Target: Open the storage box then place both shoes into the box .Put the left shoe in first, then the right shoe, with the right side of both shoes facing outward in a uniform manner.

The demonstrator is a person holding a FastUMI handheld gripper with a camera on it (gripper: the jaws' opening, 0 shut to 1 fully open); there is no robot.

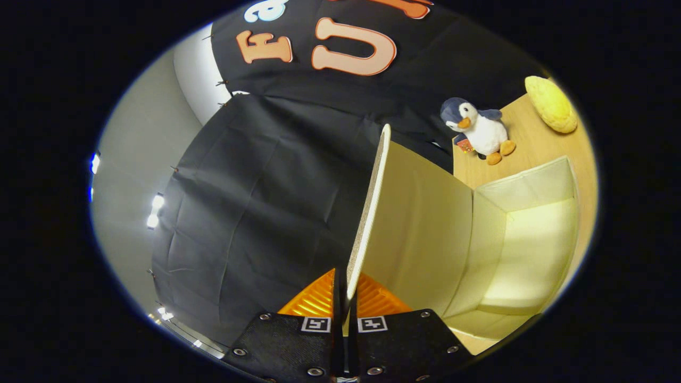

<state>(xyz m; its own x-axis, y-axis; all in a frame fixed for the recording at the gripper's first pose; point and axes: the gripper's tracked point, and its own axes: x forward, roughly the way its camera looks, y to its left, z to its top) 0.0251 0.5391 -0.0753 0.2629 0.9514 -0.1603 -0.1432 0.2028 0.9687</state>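
- one storage box (524, 234) lies open on the wooden table (532, 143), its pale inside empty.
- one lid (372, 207) stands swung up on edge, hinged to the box beside it.
- one plush penguin (479, 129) and one yellow round cushion (551, 103) sit on the table beyond the box.
- the gripper (347, 290) is tilted, and both its fingers are pinched together on the lid's near edge.

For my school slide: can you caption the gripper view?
Gripper shut on the lid, box open, penguin behind.
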